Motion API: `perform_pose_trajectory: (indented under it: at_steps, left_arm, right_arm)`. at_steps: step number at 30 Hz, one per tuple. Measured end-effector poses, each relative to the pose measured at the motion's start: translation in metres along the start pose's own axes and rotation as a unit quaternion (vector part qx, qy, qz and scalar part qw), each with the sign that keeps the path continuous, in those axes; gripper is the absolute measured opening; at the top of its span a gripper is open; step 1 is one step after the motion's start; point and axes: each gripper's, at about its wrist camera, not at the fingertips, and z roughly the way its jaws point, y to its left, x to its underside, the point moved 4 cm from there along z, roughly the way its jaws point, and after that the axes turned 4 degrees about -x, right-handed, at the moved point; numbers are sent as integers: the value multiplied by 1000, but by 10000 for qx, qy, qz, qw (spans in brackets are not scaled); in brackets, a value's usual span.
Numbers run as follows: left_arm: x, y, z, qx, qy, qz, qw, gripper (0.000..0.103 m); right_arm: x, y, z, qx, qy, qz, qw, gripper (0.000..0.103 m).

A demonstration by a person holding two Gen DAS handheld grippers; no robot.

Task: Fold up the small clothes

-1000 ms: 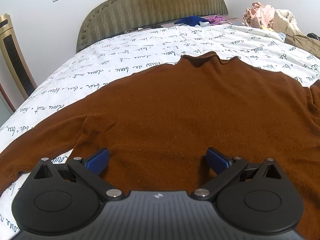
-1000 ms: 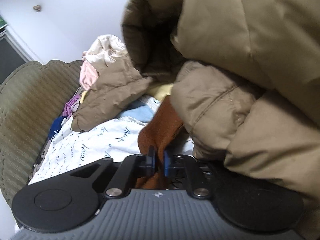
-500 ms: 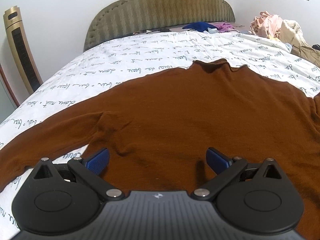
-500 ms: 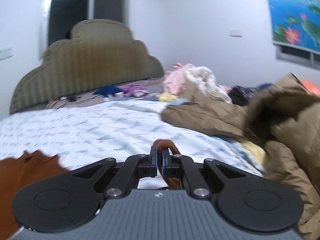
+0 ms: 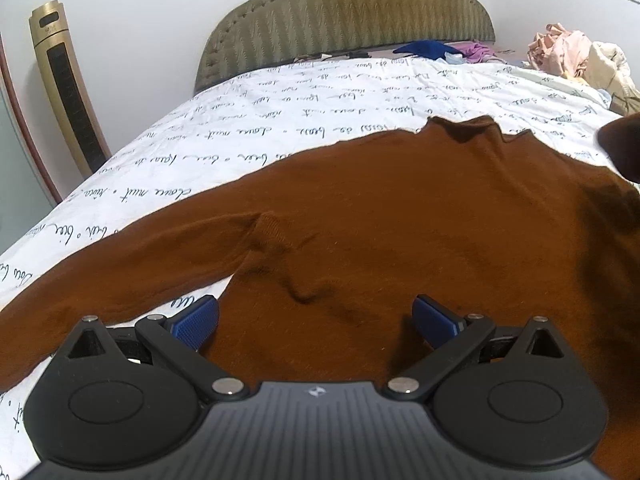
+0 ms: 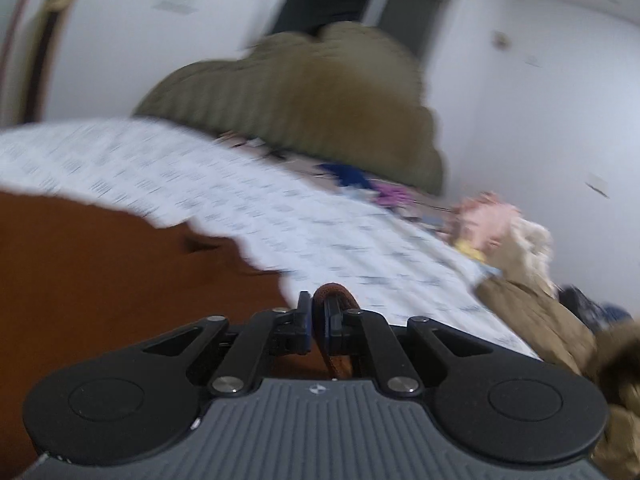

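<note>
One sleeve cuff [image 6: 335, 294] sits clamped in your right gripper [image 6: 316, 322], jaws just easing; lay it flat across the brown sweater [image 5: 400, 220] while your left gripper [image 5: 316, 320] hovers spread near its hem.

Soft cloth against matt black plastic

The brown sweater [image 5: 400, 216] is a fine, matt knit with a faintly fuzzy nap and a rolled, ribbed cuff [image 6: 334, 296]. It lies on a smooth white cotton-like bedsheet [image 5: 280, 128] printed with dark script. At the far end the headboard [image 5: 344, 16] is olive upholstery, woven in a zigzag rib with studs along its edge. The left gripper [image 5: 316, 320] has a matt black plastic body, a ribbed grey housing, shiny metal pivot pins and blue pads [image 5: 196, 322] with a fine rough grid. On the far left a tower fan [image 5: 64, 88] shows a satin gold casing. On the right, the tan coat [image 6: 540, 316] looks like matt, puffy cloth.
</note>
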Motion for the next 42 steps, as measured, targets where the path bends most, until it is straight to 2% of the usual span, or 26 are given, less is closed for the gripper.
perform_pose_trajectory:
  at_steps: [1, 2, 3, 5, 7, 9, 11, 12, 14, 16, 17, 19, 23, 26, 42]
  left_arm:
    - [1, 1, 1, 1, 25, -2, 10000, 103]
    - [1, 1, 1, 6, 41, -3, 10000, 103]
    - [2, 2, 1, 9, 40, 0, 10000, 103]
    - [2, 2, 1, -11, 0, 0, 10000, 103]
    - [2, 2, 3, -57, -26, -31, 10000, 103]
    - [2, 0, 6, -58, 12, -90, 9999, 103]
    - [4, -4, 9, -9, 92, -133, 9999, 103]
    - [4, -5, 10, 27, 111, -138, 9998, 103]
    - [6, -8, 9, 36, 92, -101, 9999, 103]
    - [7, -11, 9, -1, 54, -42, 10000, 103]
    - [6, -12, 9, -13, 54, -32, 10000, 103]
    - [6, -12, 10, -25, 69, -33, 10000, 103]
    - [6, -14, 13, -87, 94, 21, 9999, 103]
    - [5, -14, 15, -102, 133, 20, 9999, 103]
    - [-10, -22, 23, -359, 398, 162, 9984, 103]
  right_arm:
    - [1, 12, 6, -219, 227, -195, 9993, 21]
    - [5, 25, 11, -424, 420, -308, 9977, 33]
    - [8, 31, 13, -526, 465, -294, 9971, 38]
    - [12, 42, 10, -833, 616, 0, 9946, 41]
    - [15, 48, 5, -1121, 755, 543, 9893, 49]
    - [19, 52, 1, -1089, 803, 1108, 9846, 84]
    - [25, 57, 3, -790, 808, 1592, 9808, 99]
    - [29, 59, 4, -582, 830, 1806, 9783, 102]
    - [37, 67, 4, -154, 1062, 2146, 9708, 103]
    - [45, 75, 8, 38, 1436, 2230, 9642, 103]
    - [48, 78, 6, 119, 1372, 2207, 9656, 103]
    - [52, 81, -2, 113, 1209, 2178, 9684, 103]
    - [57, 74, -5, -36, 1227, 2409, 9628, 103]
    - [58, 77, -10, -5, 1244, 2341, 9642, 103]
    - [51, 69, 1, -51, 1272, 2330, 9641, 103]
